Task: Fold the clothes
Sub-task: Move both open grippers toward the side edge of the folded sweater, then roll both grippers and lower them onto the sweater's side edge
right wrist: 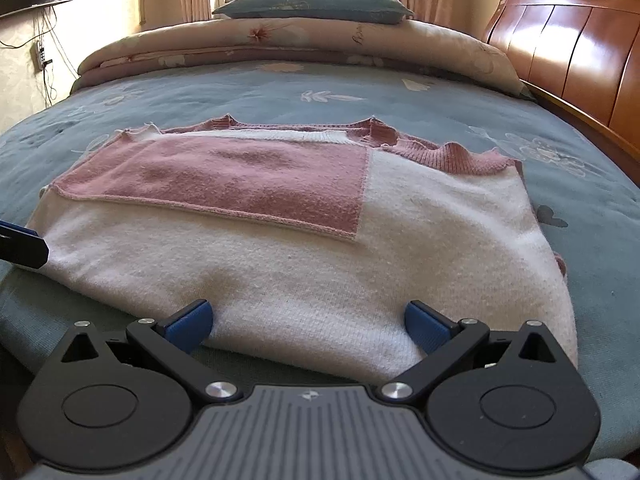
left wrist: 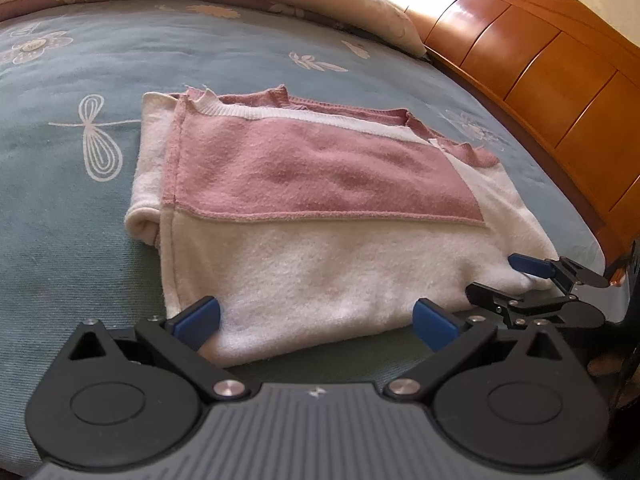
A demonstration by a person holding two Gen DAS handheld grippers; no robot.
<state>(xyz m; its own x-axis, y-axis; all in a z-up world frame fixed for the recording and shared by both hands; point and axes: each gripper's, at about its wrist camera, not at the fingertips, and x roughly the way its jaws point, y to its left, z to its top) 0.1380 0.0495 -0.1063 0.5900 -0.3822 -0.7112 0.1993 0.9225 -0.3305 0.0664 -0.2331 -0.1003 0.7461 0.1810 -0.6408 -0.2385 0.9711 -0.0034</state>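
A folded pink and white sweater (left wrist: 304,208) (right wrist: 280,220) lies flat on the blue bedspread (left wrist: 60,184) (right wrist: 580,184). The pink panel faces up on its far half, and the white part is nearest me. My left gripper (left wrist: 316,320) is open, its blue pads (left wrist: 196,320) standing either side of the sweater's near folded edge. My right gripper (right wrist: 308,324) is also open at the same edge, further right; in the left wrist view the right gripper (left wrist: 506,278) sits at the sweater's near right corner. One left gripper finger (right wrist: 20,244) shows at the right wrist view's left edge.
A wooden headboard (left wrist: 540,64) (right wrist: 580,52) runs along the right side of the bed. A rolled floral quilt (right wrist: 288,44) with a blue pillow (right wrist: 312,6) on top lies at the far end, below a window. A wall screen and hanging cables (right wrist: 40,60) are at far left.
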